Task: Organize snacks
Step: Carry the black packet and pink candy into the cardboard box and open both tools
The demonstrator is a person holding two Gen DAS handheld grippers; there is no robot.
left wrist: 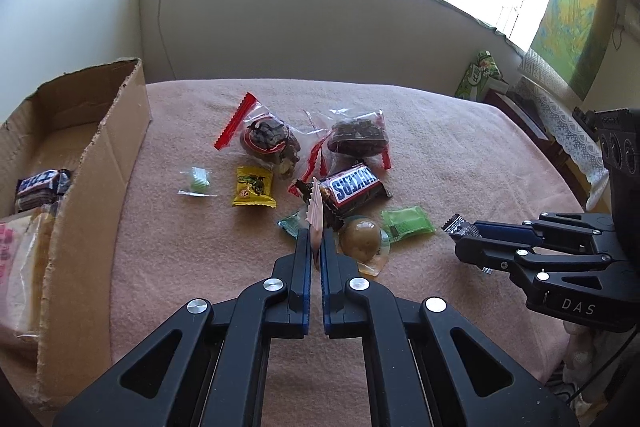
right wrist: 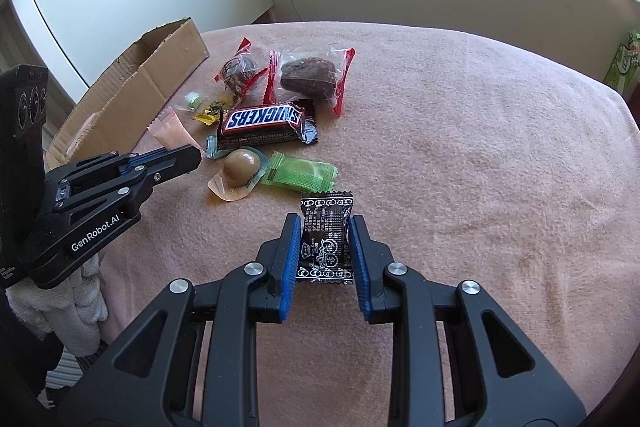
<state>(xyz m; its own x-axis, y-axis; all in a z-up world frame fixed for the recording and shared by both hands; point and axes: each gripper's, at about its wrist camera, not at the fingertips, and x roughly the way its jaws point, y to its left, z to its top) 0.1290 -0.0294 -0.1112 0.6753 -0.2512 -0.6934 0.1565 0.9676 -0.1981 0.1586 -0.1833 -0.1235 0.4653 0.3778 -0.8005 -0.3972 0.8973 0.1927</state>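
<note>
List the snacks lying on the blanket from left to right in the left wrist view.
Small pale green candy → yellow packet → Snickers bar → green packet.

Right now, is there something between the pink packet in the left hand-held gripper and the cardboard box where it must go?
Nothing visible blocks it. The left hand-held gripper is shut on the pink packet; only bare pink blanket lies between it and the cardboard box. The box's side wall stands up, so the packet probably must go over it.
</note>
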